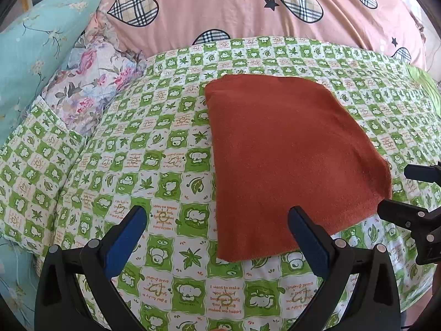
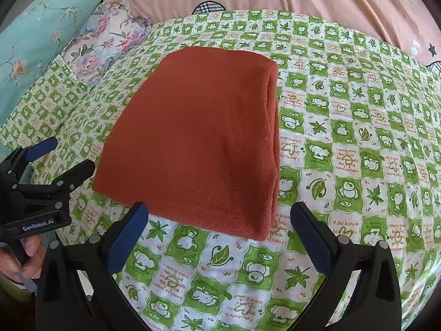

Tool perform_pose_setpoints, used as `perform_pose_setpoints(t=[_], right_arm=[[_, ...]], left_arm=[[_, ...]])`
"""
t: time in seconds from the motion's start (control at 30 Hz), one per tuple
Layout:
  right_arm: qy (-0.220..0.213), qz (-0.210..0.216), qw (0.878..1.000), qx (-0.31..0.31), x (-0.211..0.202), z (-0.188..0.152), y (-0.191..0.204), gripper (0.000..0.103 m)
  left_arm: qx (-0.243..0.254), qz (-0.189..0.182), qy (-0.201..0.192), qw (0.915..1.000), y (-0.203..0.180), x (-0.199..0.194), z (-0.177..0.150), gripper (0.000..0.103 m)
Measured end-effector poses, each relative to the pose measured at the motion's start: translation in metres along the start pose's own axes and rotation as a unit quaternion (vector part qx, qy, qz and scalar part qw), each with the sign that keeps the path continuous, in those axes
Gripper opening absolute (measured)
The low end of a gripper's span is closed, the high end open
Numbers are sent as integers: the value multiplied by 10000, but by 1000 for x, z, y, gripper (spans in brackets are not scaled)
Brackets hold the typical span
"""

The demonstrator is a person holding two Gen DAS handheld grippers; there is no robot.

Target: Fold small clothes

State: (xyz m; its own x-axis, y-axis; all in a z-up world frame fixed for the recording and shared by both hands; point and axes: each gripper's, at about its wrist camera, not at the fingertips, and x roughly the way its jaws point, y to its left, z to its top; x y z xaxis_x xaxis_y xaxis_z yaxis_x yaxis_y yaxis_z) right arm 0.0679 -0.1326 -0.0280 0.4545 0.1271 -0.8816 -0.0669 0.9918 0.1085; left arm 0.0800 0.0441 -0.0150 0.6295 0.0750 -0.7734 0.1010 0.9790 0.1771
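Note:
A rust-orange cloth (image 1: 289,160) lies folded flat in a rectangle on the green-and-white checked bedsheet (image 1: 137,165). It also shows in the right wrist view (image 2: 198,143), with its stacked layers along the right edge. My left gripper (image 1: 217,218) is open and empty, just short of the cloth's near left corner. My right gripper (image 2: 217,215) is open and empty, at the cloth's near edge. The right gripper shows at the right edge of the left wrist view (image 1: 405,193). The left gripper shows at the left of the right wrist view (image 2: 63,154).
A pink quilt with plaid hearts (image 1: 248,8) is piled along the far side. A teal floral pillow (image 1: 33,63) and a floral pillow (image 1: 91,80) lie at the left. A green cloth (image 1: 424,82) lies at the far right.

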Motion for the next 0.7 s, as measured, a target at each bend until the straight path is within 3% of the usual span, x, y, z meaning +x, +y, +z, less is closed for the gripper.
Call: perform_pose_setpoints(t=[0.7], right_arm=[[37, 1, 10000, -41, 0, 0, -1, 103]], left_arm=[[-36, 16, 12, 10000, 0, -3, 0, 102]])
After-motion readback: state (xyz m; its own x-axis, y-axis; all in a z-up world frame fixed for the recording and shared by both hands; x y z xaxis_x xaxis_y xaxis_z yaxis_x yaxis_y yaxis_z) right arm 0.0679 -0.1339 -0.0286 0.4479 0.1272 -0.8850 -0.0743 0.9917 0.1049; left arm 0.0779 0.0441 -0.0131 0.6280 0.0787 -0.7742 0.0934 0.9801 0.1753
